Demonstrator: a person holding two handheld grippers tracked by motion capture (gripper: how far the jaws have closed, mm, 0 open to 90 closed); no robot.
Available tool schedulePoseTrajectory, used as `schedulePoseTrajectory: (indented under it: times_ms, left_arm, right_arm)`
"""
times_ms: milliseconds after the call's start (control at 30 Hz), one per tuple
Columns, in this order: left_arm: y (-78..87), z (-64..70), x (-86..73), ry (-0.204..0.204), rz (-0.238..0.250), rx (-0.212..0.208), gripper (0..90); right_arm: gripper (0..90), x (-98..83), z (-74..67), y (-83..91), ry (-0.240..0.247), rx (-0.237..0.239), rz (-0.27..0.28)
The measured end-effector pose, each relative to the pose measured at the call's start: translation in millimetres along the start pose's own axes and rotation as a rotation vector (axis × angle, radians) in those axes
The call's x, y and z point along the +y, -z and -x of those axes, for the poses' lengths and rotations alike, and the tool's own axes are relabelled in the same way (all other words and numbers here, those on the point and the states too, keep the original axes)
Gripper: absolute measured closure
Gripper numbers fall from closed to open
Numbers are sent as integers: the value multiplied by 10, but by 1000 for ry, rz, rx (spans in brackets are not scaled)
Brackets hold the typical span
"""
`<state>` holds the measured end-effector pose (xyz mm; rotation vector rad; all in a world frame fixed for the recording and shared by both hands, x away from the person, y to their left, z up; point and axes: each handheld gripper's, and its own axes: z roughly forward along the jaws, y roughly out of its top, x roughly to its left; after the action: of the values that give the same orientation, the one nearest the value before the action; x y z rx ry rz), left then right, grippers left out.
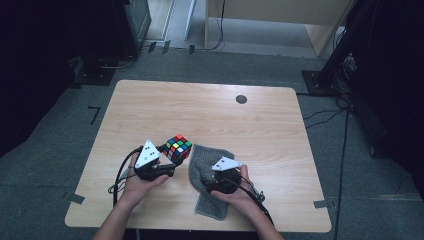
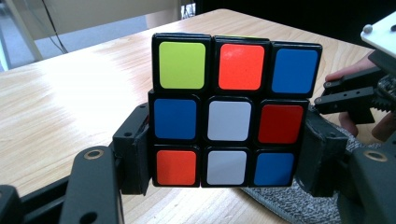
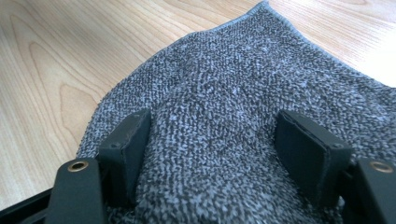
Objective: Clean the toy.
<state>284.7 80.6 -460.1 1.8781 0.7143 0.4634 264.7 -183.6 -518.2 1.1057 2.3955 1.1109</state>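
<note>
A scrambled Rubik's cube (image 1: 177, 146) is held off the wooden table (image 1: 210, 110), with my left gripper (image 1: 172, 157) shut on it. In the left gripper view the two pads press the sides of the cube (image 2: 229, 116) at its middle and bottom rows, around my left gripper (image 2: 229, 161). A grey knitted cloth (image 1: 214, 151) lies crumpled just right of the cube. My right gripper (image 1: 207, 176) rests on the cloth, open. In the right gripper view a ridge of cloth (image 3: 243, 70) rises between the wide-set jaws of my right gripper (image 3: 215, 149).
A small dark round mark (image 1: 241, 99) sits near the table's far edge. Cables trail from both grippers over the near edge. Beyond the table are grey carpet, a pale wooden unit (image 1: 270, 20) and black stands (image 1: 340, 55). In the left gripper view my right gripper (image 2: 355, 100) is close by at the right.
</note>
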Motion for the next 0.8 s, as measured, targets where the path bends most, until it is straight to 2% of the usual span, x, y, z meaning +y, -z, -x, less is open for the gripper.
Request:
schedulePoseTrajectory:
  times_ms: [67, 200, 233, 367, 500, 567, 667, 800]
  left_arm:
    - [8, -8, 3, 2, 4, 0, 335]
    - [14, -32, -2, 12, 4, 3, 335]
    - [13, -36, -4, 12, 2, 4, 335]
    - [6, -32, -5, 8, -1, 2, 335]
    - [8, -19, -3, 1, -3, 1, 335]
    - [10, -21, -1, 0, -4, 4, 335]
    - [9, -25, -1, 4, -1, 0, 335]
    - [-18, -4, -11, -5, -17, -11, 335]
  right_arm:
    - [310, 34, 12, 65, -4, 13, -30]
    - [324, 137, 52, 298, -25, 43, 113]
    - [327, 157, 66, 342, -28, 48, 125]
    - [437, 137, 66, 348, 11, 72, 74]
    - [480, 84, -2, 194, 37, 110, -40]
    - [607, 62, -16, 152, 49, 90, -75]
    - [750, 90, 21, 233, 50, 75, -29]
    - [793, 171, 98, 441, 6, 23, 84]
